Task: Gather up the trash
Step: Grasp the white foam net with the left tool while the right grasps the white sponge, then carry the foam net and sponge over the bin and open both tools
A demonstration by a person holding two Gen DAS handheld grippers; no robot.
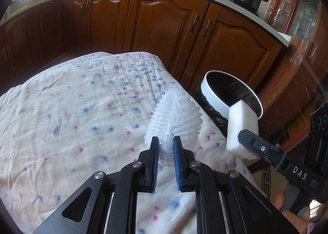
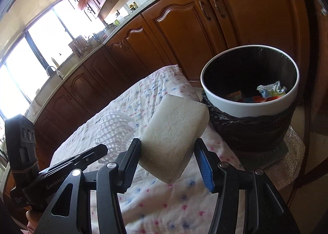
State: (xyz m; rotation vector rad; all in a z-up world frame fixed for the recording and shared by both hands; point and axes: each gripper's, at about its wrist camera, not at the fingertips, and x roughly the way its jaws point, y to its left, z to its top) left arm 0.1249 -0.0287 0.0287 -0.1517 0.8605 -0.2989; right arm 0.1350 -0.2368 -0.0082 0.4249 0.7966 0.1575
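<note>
**Both claws loaded, bin was next**

You had the left claw pinched nearly shut on the white foam net, and the right claw clamped on the white sponge block, both held up over the flowered cloth on the table. So picking looked done and you were mid-carry. Just beyond the table edge sat the white-rimmed trash bin, already holding some scraps. Next you'd need to get over that rim and let go.
</note>
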